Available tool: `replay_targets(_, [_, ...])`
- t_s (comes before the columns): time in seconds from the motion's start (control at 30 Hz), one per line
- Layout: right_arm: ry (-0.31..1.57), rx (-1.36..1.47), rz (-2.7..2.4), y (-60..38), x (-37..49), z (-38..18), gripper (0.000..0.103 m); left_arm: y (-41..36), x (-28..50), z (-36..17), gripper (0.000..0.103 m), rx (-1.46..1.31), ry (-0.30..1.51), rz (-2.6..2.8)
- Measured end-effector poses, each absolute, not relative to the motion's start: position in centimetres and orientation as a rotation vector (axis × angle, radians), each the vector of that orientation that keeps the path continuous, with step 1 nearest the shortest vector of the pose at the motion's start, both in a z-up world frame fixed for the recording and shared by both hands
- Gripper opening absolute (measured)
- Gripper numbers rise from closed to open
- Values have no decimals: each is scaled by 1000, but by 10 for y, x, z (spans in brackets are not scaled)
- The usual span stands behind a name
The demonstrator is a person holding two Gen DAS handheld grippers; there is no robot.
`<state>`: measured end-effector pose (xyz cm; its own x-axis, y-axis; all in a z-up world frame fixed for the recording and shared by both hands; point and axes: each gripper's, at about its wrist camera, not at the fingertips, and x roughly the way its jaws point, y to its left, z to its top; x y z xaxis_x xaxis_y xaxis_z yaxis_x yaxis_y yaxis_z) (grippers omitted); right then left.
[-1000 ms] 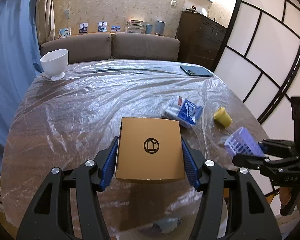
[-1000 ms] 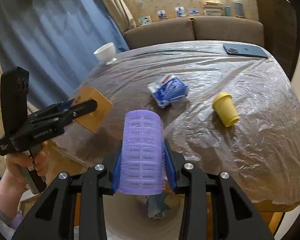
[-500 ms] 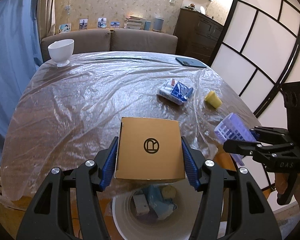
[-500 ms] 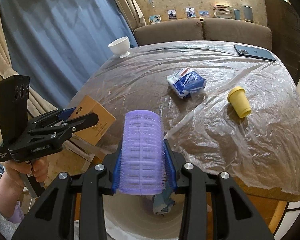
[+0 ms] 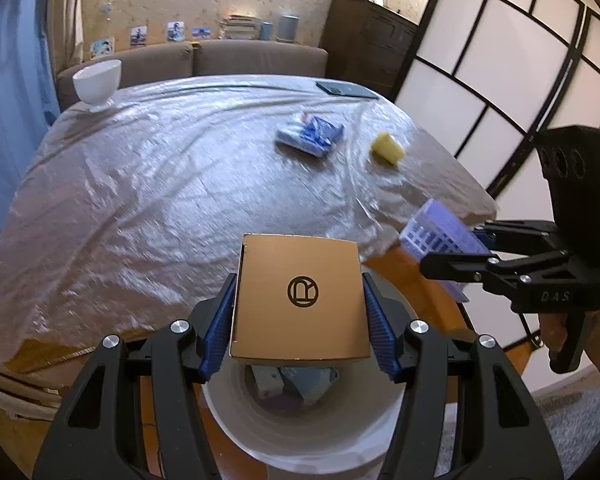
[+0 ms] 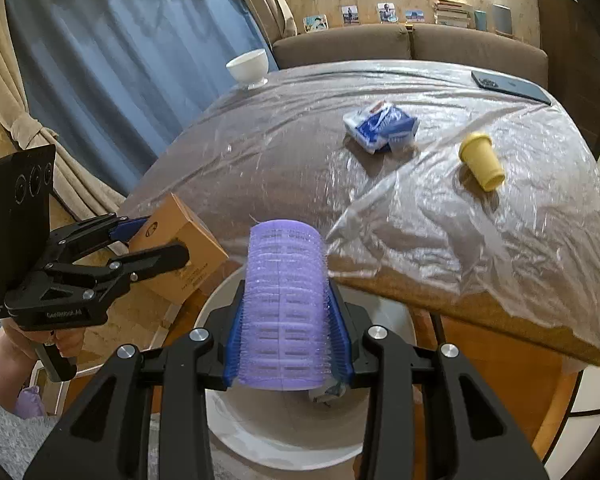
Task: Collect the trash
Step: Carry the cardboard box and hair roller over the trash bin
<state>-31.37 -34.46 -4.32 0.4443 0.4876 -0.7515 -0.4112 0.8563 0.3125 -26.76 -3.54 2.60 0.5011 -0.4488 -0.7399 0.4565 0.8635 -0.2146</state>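
Observation:
My left gripper [image 5: 298,320] is shut on a brown cardboard box [image 5: 300,296] and holds it over a white trash bin [image 5: 300,436] that stands by the table's near edge. My right gripper [image 6: 286,316] is shut on a purple hair roller [image 6: 286,304] and holds it above the same bin [image 6: 284,440]. The roller also shows in the left wrist view [image 5: 440,236], and the box shows in the right wrist view [image 6: 184,252]. A blue-white packet [image 5: 310,134] and a yellow cup [image 5: 388,148] lie on the plastic-covered table [image 5: 140,184].
Some trash lies in the bin. A white bowl [image 5: 98,84] stands at the table's far left corner and a dark phone [image 5: 346,90] lies at the far right. A sofa is behind the table, a blue curtain on the left, a sliding screen on the right.
Both grippers have pulled back from the table with their loads and risen. The bin has come fully into view beneath them.

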Motion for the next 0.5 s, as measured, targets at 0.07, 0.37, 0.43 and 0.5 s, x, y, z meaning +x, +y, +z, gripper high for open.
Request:
replay_targets(0.07, [973, 90, 559, -345, -316, -46, 36, -38, -271, 23, 60, 17, 902, -559])
replay_targets(0.37, [1039, 74, 571, -344, -328, -63, 36, -50, -286, 9, 60, 78, 947, -587])
replay_targets(0.43, [1056, 72, 570, -343, -330, -68, 36, -53, -287, 4, 60, 83, 960, -592])
replay_targets(0.5, [1073, 72, 569, -343, -330, -74, 36, -54, -287, 0, 60, 87, 972, -592])
